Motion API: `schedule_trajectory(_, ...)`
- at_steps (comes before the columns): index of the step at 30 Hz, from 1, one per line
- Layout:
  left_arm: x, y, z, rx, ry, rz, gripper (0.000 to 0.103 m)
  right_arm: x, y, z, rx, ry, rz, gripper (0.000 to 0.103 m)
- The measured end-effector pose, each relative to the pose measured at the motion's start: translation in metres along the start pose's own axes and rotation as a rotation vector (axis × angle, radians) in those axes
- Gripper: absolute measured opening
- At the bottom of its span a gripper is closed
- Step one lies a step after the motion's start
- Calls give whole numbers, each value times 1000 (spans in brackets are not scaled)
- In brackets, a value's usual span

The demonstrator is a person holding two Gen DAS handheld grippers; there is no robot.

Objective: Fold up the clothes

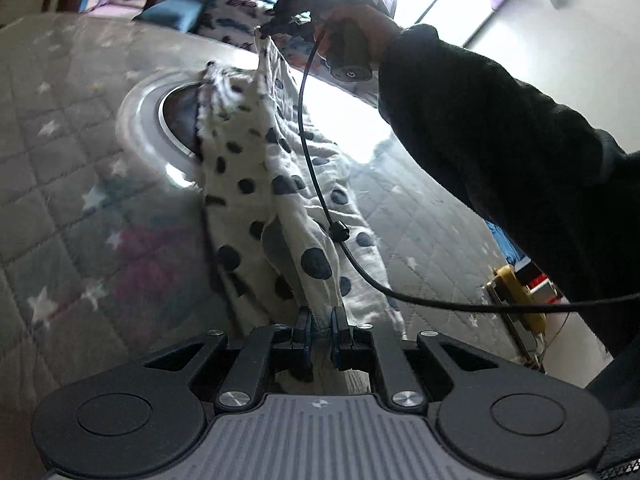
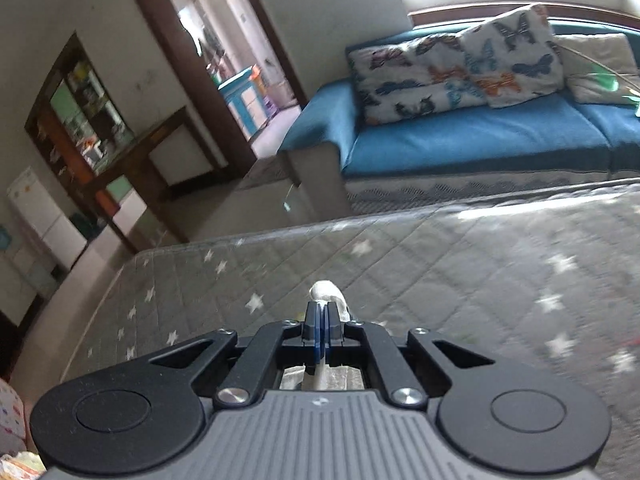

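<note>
— What's happening with the spotted thing?

— The person is holding a white garment with dark polka dots (image 1: 256, 184) up off the grey quilted mattress with white stars (image 1: 60, 152). It's hanging stretched between the two grippers, with loose folds sagging toward the mattress.

— Which gripper is gripping what?

— The left gripper (image 1: 320, 330) is pinching the near edge of the cloth; its jaws are standing narrowly apart with fabric bunched between them. The right gripper (image 1: 276, 26) is showing higher up and farther off, clenched on the far corner. From its own camera, the right gripper (image 2: 321, 330) is pressed tight on a small white tuft of that cloth (image 2: 328, 294) poking past the fingertips.

— Anything else around?

— A black cable (image 1: 320, 200) is drooping across the front of the garment. Behind it a round silvery rim (image 1: 140, 120) is lying on the mattress, partly hidden by the cloth. Past the mattress a blue sofa (image 2: 460, 140) is carrying butterfly-print cushions (image 2: 452, 68), and a doorway is opening at the left
</note>
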State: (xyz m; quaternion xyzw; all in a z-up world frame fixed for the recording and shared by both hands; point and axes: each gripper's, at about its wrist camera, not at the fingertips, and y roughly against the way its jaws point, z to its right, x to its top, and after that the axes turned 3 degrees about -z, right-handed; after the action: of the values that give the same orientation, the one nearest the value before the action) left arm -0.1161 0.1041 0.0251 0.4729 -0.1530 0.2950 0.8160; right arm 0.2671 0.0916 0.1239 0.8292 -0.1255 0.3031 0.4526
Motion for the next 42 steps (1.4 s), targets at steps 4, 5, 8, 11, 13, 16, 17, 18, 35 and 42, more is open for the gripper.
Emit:
schedule_trajectory(4, -4, 0, -8, 9, 31, -15, 11, -24, -14, -23, 51, 51, -41, 9)
schedule_trajectory(5, -5, 0, -9, 10, 34, -19, 11, -25, -15, -26, 61, 60, -48, 9)
schedule_trajectory(8, -5, 0, -11, 8, 29, -24, 11, -26, -12, -31, 78, 86, -59, 21)
schedule_trajectory(11, -6, 1, -10, 7, 17, -21, 12, -20, 5, -29, 75, 117, -52, 27)
schedule_trajectory(13, -6, 2, -8, 7, 8, -19, 12, -15, 16, -27, 74, 137, -47, 38)
schedule_trajectory(16, -8, 2, -7, 7, 4, -16, 11, -17, 48, -8, 33, 182, -30, 38)
schedule_trajectory(17, -8, 3, -7, 10, 2, -14, 11, -15, 55, -3, 18, 189, -28, 38)
schedule_trajectory(18, -9, 3, -7, 12, 1, -12, 11, -15, 62, 3, 2, 194, -30, 39)
schedule_trajectory(35, -7, 4, -10, 65, 2, -45, 13, -142, 124, 68, -43, 324, -275, 49)
schedule_trajectory(42, -1, 20, -12, 128, -10, -30, 34, -194, 155, 62, 30, 408, -349, 55)
